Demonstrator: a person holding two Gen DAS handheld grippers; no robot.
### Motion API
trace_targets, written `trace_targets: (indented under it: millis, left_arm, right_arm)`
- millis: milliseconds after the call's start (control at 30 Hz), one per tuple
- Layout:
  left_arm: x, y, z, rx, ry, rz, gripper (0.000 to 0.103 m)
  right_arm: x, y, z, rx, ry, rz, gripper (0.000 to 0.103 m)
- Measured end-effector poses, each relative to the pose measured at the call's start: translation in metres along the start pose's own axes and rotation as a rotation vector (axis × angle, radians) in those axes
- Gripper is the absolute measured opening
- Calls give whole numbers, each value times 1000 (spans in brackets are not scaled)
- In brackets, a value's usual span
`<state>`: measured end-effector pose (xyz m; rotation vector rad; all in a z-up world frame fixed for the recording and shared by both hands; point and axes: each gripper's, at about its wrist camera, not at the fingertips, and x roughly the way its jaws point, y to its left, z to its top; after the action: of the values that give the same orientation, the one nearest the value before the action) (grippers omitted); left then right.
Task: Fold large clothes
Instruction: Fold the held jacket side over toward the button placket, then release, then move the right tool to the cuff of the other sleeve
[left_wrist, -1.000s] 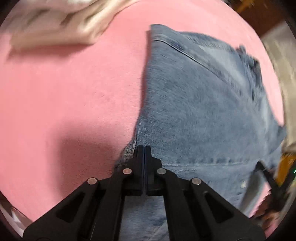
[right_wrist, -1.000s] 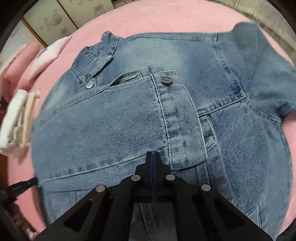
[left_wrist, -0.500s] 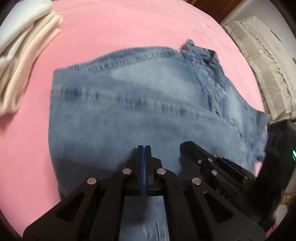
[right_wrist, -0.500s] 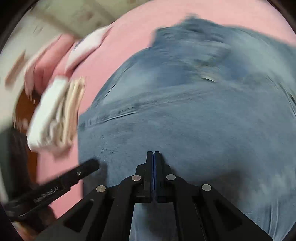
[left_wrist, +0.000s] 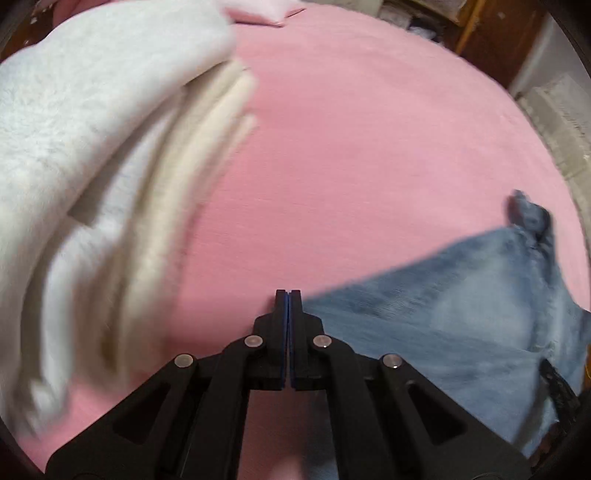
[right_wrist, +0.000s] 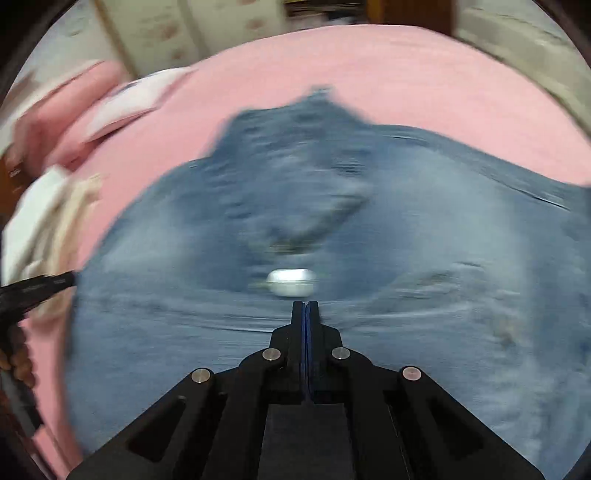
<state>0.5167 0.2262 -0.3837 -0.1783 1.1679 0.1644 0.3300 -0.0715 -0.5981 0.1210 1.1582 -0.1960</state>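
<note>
Pink bedding (left_wrist: 351, 147) fills the left wrist view; the left gripper (left_wrist: 288, 295) is pressed together on nothing, the denim garment (left_wrist: 461, 314) lying at three o'clock. Seen from the right wrist, the right gripper (right_wrist: 305, 306), pressed together, sits over the denim, so nearer.

Black claw (left_wrist: 288, 295) — silver rivets, blue pads; second claw (right_wrist: 305, 306) alike

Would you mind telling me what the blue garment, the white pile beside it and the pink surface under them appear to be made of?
The blue garment looks like washed denim: faded blue with stitched seams and a metal button. The white pile seems a fluffy fleece, its surface fuzzy, over cream folded layers. The pink surface looks like soft matte cloth, probably a bed cover.
</note>
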Motion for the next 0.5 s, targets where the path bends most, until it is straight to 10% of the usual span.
trace_targets:
  millis: [333,500]
  left_arm:
    - [6,2,5,-25,7,-25,0]
    - [-39,-19,-12,-6,-27,-40,0]
  right_arm:
    - [3,-34,5,6,37,-190,0]
    - [-32,-15,12,106,1,-102,2]
